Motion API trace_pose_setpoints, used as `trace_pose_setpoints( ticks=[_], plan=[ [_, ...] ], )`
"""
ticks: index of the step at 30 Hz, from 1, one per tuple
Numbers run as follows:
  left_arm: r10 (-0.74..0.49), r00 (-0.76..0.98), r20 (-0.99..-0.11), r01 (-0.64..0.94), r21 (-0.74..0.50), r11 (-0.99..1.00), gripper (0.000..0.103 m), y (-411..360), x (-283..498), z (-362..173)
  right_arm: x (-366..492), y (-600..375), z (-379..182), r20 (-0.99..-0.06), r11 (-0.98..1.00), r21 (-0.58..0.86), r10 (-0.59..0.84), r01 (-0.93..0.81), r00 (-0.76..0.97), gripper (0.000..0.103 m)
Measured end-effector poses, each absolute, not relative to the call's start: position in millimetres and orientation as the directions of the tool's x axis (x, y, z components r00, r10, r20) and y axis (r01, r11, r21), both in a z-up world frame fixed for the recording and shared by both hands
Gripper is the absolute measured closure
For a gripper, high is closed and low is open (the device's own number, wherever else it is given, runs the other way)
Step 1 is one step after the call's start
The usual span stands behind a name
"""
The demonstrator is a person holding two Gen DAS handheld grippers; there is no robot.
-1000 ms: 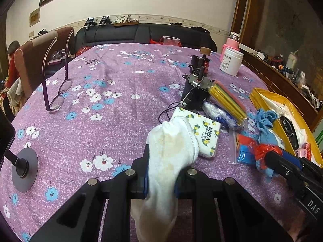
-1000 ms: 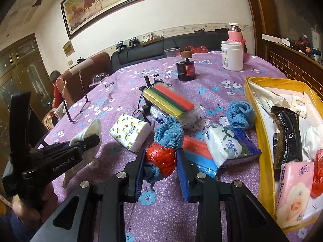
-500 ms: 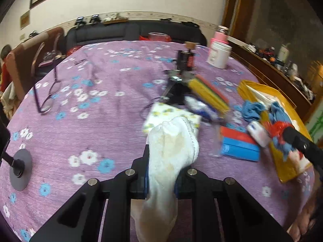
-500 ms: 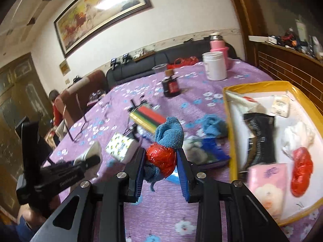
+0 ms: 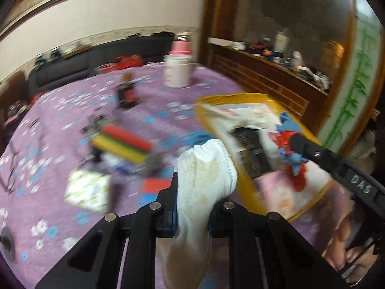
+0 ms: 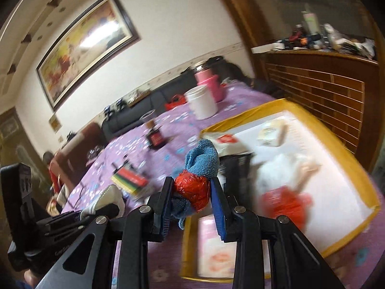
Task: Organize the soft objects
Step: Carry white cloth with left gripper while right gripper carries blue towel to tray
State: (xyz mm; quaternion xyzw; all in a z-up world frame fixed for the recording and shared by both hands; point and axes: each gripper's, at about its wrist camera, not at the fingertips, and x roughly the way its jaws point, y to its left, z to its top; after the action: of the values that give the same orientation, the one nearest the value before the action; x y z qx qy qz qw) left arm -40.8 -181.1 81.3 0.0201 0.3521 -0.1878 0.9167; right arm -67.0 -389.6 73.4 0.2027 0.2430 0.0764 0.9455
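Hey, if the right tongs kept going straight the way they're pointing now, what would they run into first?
Probably the yellow tray. The right tongs, shut on a blue-and-red cloth bundle, aim down over its near-left part, towards the black packet lying inside. Blur leaves depth uncertain, so the packet might come first.

The left gripper [image 5: 191, 204] has its jaws closed tight; the right gripper [image 6: 192, 204] has its jaws clamped, angled slightly downward.
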Motion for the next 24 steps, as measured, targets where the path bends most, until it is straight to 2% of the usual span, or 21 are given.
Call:
trace_pose_setpoints(
  ticks=[5, 11, 17, 24],
  plan=[
    [-0.391, 0.649, -0.653, 0.455, -0.078, 0.887, 0.086, -244.3, -34.6, 83.0, -77.3, -430.0, 75.5, -0.421, 0.892, 0.45, 0.175, 0.037, 0.89, 0.07],
    [-0.453, 0.57, -0.686, 0.521, -0.125, 0.844, 0.086, -301.4, -14.1, 67.4, -83.0, -469.9, 75.0, -0.432, 0.872, 0.472, 0.101, 0.129, 0.896, 0.07],
    [-0.483, 0.522, -0.702, 0.548, -0.158, 0.821, 0.086, -317.9, -3.4, 46.6, -75.2, -489.6, 72.1, -0.469, 0.87, 0.458, 0.063, 0.182, 0.881, 0.07],
    [-0.498, 0.485, -0.719, 0.553, -0.188, 0.811, 0.086, -313.8, 6.0, 33.2, -31.5, -492.8, 70.3, -0.534, 0.874, 0.459, 0.127, 0.161, 0.836, 0.07]
  ],
)
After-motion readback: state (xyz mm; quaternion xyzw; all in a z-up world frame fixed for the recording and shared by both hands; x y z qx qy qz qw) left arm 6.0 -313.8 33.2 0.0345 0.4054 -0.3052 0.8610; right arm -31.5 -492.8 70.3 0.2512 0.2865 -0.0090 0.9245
